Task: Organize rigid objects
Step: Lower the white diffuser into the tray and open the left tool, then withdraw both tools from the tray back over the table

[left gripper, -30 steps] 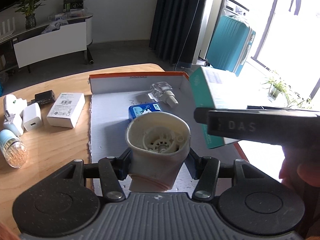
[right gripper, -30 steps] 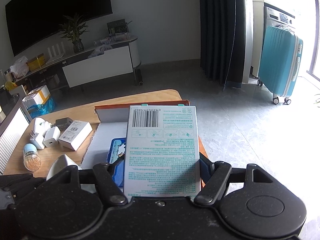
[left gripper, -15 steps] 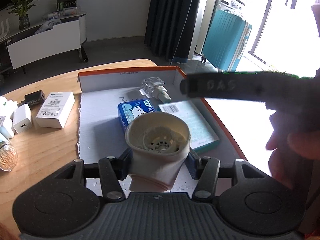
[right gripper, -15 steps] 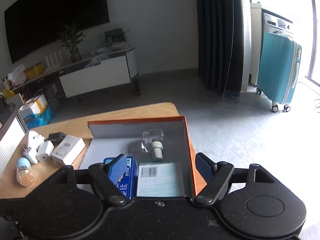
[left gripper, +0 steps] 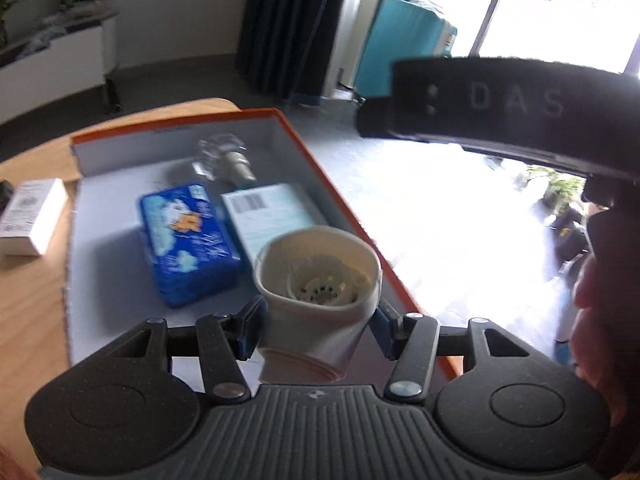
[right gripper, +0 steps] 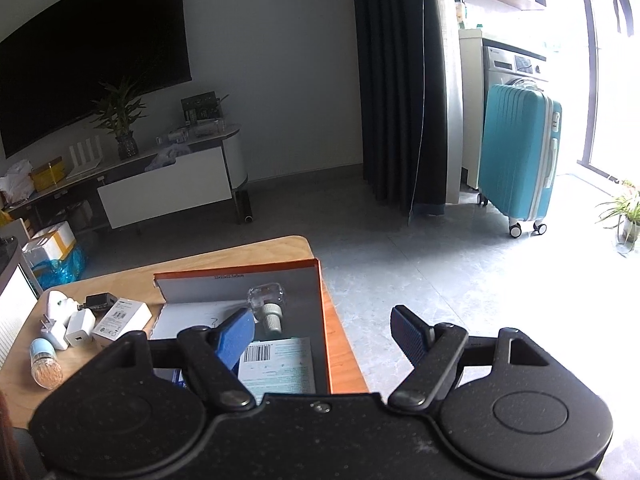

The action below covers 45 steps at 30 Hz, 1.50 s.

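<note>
Cream funnel [left gripper: 318,276] in left gripper [left gripper: 318,322], unseen from right wrist.

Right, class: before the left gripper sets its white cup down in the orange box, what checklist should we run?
1. White cup between the left gripper fingers: ok, though they are opening.
2. Cup clear of the orange box right wall: cannot tell.
3. Cup clear of the teal carton: cannot tell.
4. Bare box floor left of the blue tin: ok.
5. Right gripper open, empty: ok.
</note>
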Tool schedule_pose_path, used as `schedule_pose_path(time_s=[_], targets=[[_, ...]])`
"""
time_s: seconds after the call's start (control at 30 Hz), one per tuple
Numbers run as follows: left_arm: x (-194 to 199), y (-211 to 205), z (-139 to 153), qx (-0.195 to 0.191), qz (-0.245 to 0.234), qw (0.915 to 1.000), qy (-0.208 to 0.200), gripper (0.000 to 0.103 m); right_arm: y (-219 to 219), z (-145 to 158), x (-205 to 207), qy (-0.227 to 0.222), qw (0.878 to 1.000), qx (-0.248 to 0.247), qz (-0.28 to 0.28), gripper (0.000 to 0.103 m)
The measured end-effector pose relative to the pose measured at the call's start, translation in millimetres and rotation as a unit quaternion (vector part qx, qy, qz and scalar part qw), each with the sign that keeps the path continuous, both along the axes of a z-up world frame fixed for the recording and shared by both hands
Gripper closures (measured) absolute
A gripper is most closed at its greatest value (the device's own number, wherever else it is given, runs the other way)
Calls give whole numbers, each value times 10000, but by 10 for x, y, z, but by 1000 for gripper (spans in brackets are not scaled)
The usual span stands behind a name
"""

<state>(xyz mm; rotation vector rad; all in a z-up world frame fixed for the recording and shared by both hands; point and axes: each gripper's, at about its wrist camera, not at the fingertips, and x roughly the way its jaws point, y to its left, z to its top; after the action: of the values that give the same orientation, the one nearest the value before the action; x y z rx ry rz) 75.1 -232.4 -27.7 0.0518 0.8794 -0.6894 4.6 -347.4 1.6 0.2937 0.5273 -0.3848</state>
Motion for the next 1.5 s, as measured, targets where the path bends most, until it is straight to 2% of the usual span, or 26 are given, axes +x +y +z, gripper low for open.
schedule_pose_path(time_s=[0.03,0.07,0.1,0.33,0.5,0.73,1.5], targets=[[-28,-2,14,-45,-35,10000,-8,39,10,19,-15,-16,10000,-13,2,14],[-57,4,43,-43,-30,10000,-57,25,20,37,-26,-37,10000,-20,8,14],[-81,21,77,-49,-11,9999,-136,20,31,54,-36,-54,10000,-20,17,14],[-33,362,274,202,598,9975,-304,16,182,141,-44,-157,9998,-53,128,14],[45,715,311,486,1190,9911,-353,14,341,144,10,-121,9995,-34,280,14],[74,1113,414,591,1761,9818,-390,14,606,124,135,-21,9983,-22,587,14],[129,2084,293,584,2801,9580,-180,12,1448,-56,588,339,9856,111,1650,14]])
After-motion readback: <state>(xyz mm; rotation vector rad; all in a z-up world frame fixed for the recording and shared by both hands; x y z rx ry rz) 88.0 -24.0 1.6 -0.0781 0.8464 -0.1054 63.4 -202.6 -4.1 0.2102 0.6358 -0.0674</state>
